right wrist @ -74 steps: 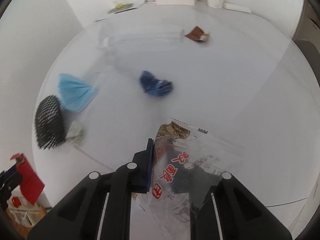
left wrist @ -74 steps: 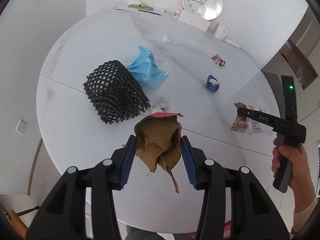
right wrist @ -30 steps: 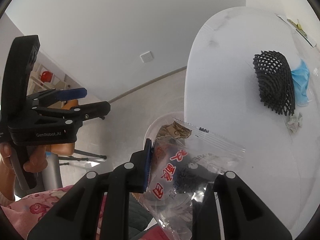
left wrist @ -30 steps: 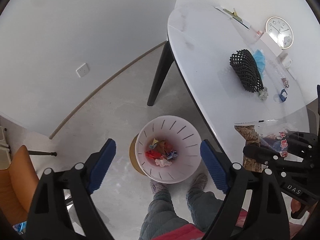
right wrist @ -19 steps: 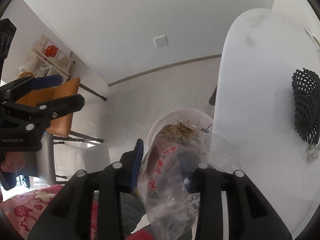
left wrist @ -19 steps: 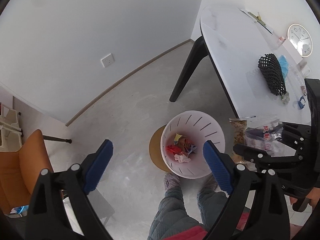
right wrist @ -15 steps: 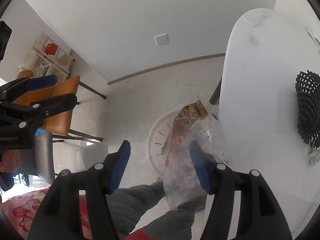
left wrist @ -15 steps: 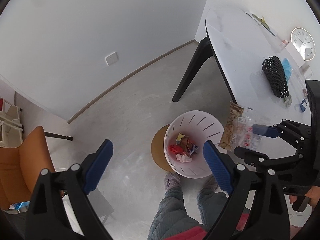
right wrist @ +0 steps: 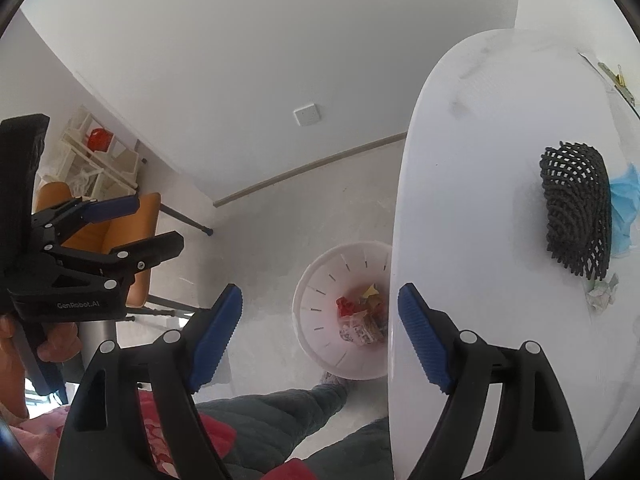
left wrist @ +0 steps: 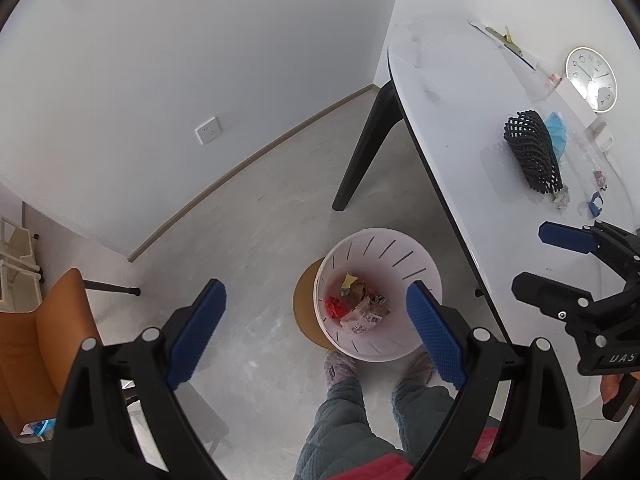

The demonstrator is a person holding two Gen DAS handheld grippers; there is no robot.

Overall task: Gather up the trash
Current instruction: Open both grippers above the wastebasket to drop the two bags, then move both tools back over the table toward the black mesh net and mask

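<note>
trash bin (left wrist: 424,276) sits on the floor just beside the tabletop (left wrist: 460,128) edge, and the clear snack wrapper (left wrist: 366,312) lies inside it on top of red and yellow scraps. your right hand-held gripper (right wrist: 320,334) has just been opening, its jaws are spread wide with nothing between them, hanging over the bin (right wrist: 320,280). your left hand-held gripper (left wrist: 316,332) is also spread wide and empty, pointing down at the same bin. on the tabletop there's a black mesh sleeve (right wrist: 576,216) touching a blue face mask (right wrist: 624,204), a crumpled paper bit (right wrist: 600,290) just beside the mesh, and a small blue scrap (left wrist: 595,203) farther along. your feet (left wrist: 340,368) stand right by the bin. orange chair (left wrist: 48,340) off to the side.
</note>
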